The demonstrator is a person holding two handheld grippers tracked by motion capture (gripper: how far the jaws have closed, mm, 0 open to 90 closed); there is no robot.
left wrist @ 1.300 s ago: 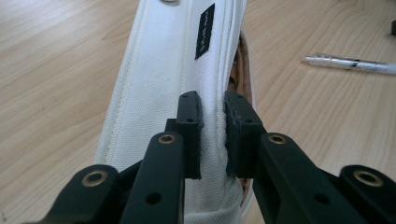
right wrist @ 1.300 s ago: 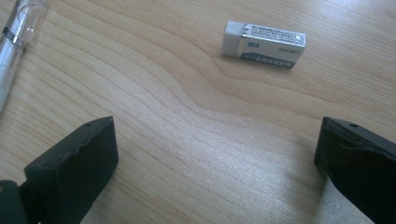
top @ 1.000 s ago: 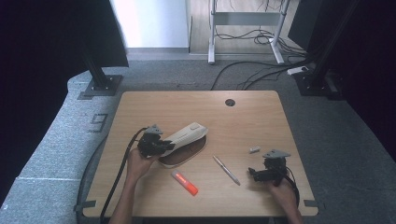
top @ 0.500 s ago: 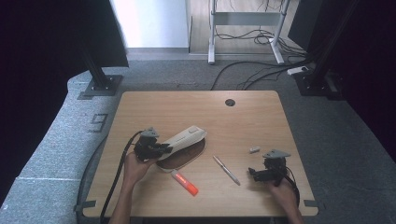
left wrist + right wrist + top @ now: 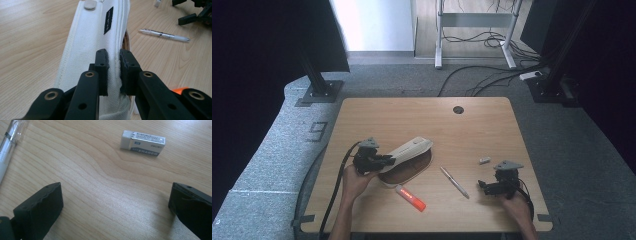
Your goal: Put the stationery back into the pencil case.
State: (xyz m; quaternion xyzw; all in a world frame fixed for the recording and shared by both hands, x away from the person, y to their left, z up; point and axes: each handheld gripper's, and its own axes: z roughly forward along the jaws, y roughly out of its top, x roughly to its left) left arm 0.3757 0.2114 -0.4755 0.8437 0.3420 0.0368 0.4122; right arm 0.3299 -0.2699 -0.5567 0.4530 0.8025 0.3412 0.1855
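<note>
A cream canvas pencil case (image 5: 411,149) (image 5: 95,37) with a brown inside lies open at the table's middle left. My left gripper (image 5: 387,160) (image 5: 114,63) is shut on its upper flap and holds that flap lifted. A silver pen (image 5: 454,182) (image 5: 163,35) lies right of the case, with an orange marker (image 5: 411,198) toward the front edge. A small white eraser (image 5: 484,160) (image 5: 142,143) rests farther right. My right gripper (image 5: 484,186) (image 5: 116,202) stands open near the front right, just short of the eraser, with bare wood between its jaws.
The wooden table (image 5: 427,120) has a round cable hole (image 5: 458,109) at its back edge. A black cable (image 5: 337,185) trails from the left gripper off the front left. Grey carpet, desk legs and cables lie beyond the table.
The left gripper and the case flap have shifted slightly toward the front. The right gripper has stayed put.
</note>
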